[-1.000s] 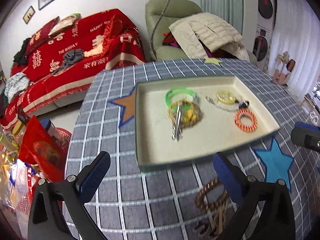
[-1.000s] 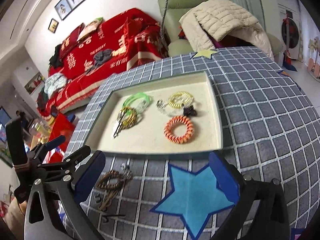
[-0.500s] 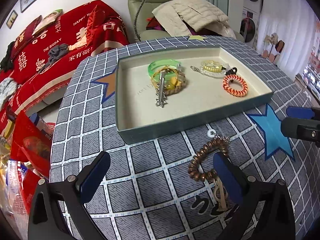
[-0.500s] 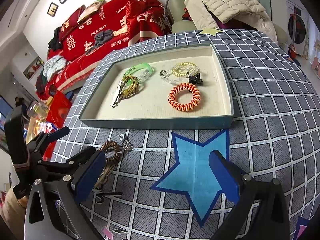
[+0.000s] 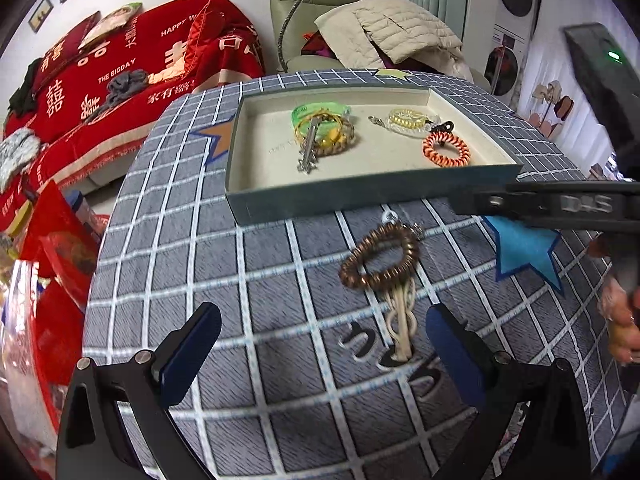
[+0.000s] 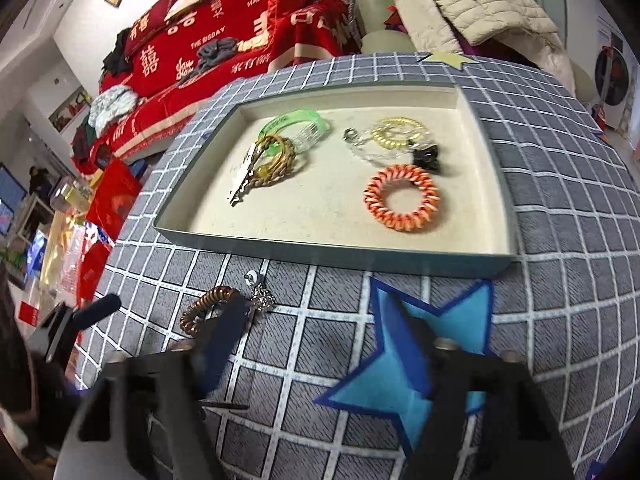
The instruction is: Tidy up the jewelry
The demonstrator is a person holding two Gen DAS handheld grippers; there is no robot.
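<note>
- Jewelry: most pieces lie in the tray point(image 6: 505, 184) on the bench point(image 5: 280, 360); one brown coil bracelet point(image 5: 380, 258) lies outside it, on the checked cloth point(image 6: 580, 320) just in front of the tray's near wall.
- Left hand-held gripper point(image 5: 320, 348): jaws spread wide, nothing between the pads. Bracelet's cream cords point(image 5: 402, 328) run down between the two fingers without touching either; the coil sits ahead of the fingertips.
- Tray, left part: green bangle point(image 6: 296, 124), a brown-and-yellow braided bracelet point(image 6: 276, 160) overlapping it, a silver clip point(image 6: 242, 184) lying across both.
- Tray, right part: yellow coil point(image 6: 398, 132) with a clear band and a small black piece point(image 6: 426, 158) touching it; orange coil hair tie point(image 6: 402, 198) just in front, apart from the rest.
- Bracelet, right wrist view: partly hidden behind the right gripper's left finger; a silver charm point(image 6: 262, 300) and a small round tag show beside it.
- Right hand-held gripper point(image 6: 316, 332): jaws have just been closing, now about half spread, image blurred. Nothing is pinched; bare cloth and the blue star patch point(image 6: 460, 312) lie between the fingers.
- Left wrist view, right edge: the right gripper's body crosses over the star patch; the person's fingers point(image 5: 620, 312) show below it.
</note>
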